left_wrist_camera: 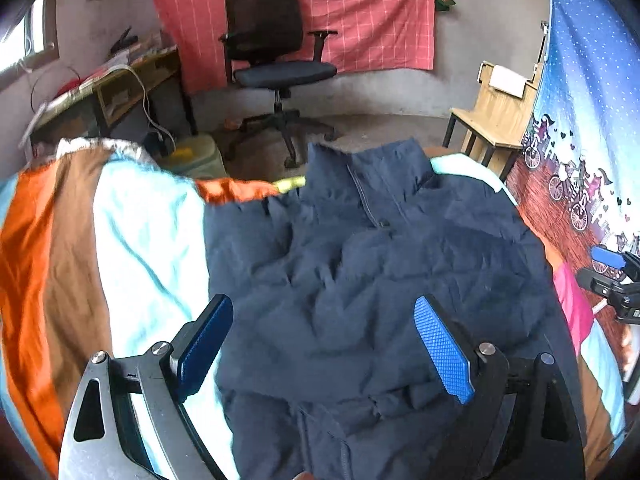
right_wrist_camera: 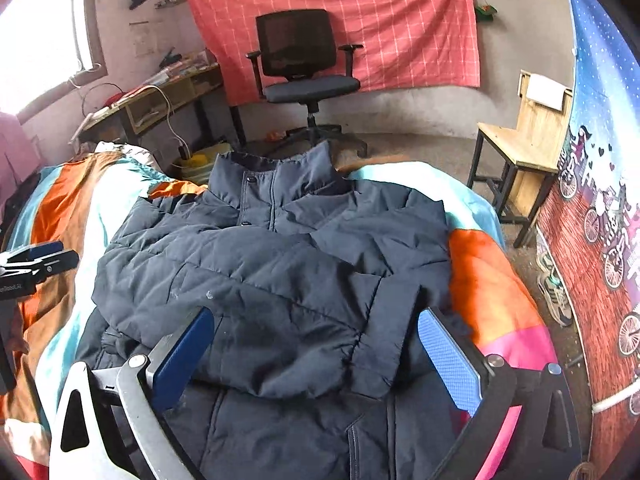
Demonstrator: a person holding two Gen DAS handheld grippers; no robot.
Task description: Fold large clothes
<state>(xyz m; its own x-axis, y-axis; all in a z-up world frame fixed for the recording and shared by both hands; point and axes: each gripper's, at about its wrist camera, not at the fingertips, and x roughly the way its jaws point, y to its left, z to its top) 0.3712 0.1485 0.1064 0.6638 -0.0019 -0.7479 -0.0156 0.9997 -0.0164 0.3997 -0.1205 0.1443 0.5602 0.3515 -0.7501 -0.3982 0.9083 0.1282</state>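
- A navy padded jacket (right_wrist_camera: 280, 280) lies face up on a bed, spread over a striped quilt (left_wrist_camera: 120, 240) of orange, brown, pale blue and pink bands.
- Its stand-up collar (right_wrist_camera: 276, 172) points toward the far end of the bed, with the snap placket running down the middle.
- Both sleeves are folded across the chest; the cuff (right_wrist_camera: 384, 340) of one sleeve lies near the right side of the jacket's front.
- The left gripper (left_wrist_camera: 324, 350) hangs above the jacket's lower half, its blue-padded jaws spread wide with nothing between them.
- The right gripper (right_wrist_camera: 316, 360) hangs above the sleeve and cuff, jaws likewise wide apart and holding nothing.
- Beyond the bed stand a black office chair (right_wrist_camera: 308, 64), a wooden chair (right_wrist_camera: 520, 148) and a cluttered table (right_wrist_camera: 160, 100) by the window.
- A red checked cloth (right_wrist_camera: 400, 28) hangs on the back wall.
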